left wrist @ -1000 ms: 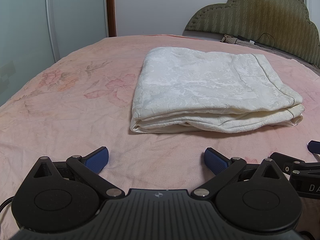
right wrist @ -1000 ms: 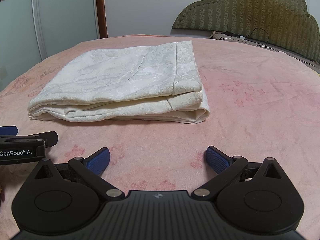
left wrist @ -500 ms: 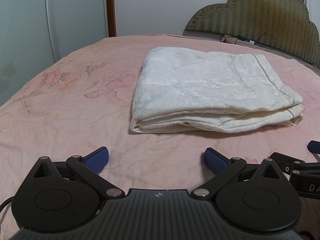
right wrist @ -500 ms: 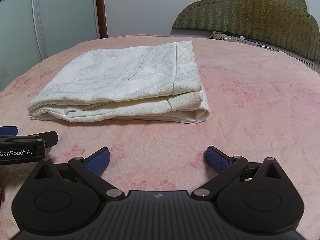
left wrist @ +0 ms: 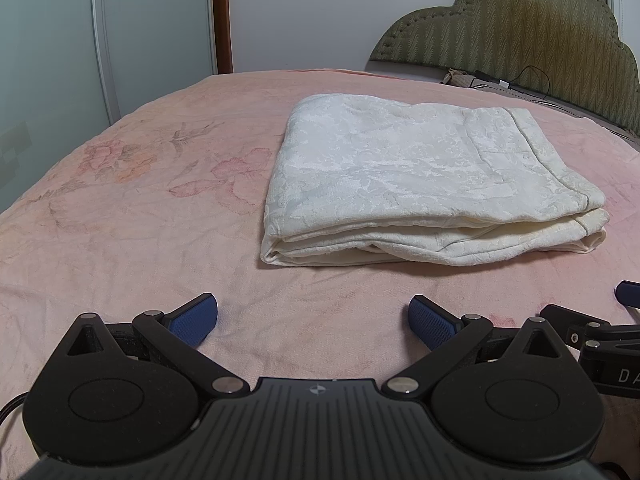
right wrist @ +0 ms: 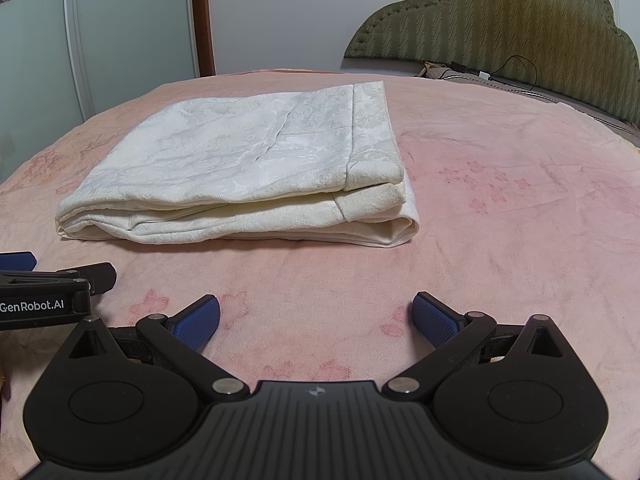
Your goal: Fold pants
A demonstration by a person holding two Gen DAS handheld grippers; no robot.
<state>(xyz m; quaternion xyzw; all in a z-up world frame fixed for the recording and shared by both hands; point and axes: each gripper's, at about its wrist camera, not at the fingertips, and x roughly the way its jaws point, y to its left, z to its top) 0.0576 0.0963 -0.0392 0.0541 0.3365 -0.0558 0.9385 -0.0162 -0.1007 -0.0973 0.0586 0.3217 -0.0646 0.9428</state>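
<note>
Right now the bed [left wrist: 132, 216] fills both of your views, its pink blanket printed with faded flowers and stretching back to the olive padded headboard [left wrist: 516, 28] — a black cable [left wrist: 532, 76] trails along the foot of that headboard. To the left stand pale wardrobe doors [left wrist: 52, 40] with a brown post beside them.

Your pants [left wrist: 424, 184] lie on the blanket ahead of both tools, already folded into a thick cream rectangle of several stacked layers. In the left wrist view the stack sits ahead and to the right; in the right wrist view the pants [right wrist: 248, 168] sit ahead and to the left, with the hemmed band at the right end of the top layer.

Your left claw [left wrist: 313, 318] is released, its blue pads spread wide over bare blanket, short of the stack and gripping nothing. Your right claw [right wrist: 316, 318] is likewise spread wide and empty — low over the blanket, apart from the near edge of the fabric. Each tool shows at the edge of the other's view.
</note>
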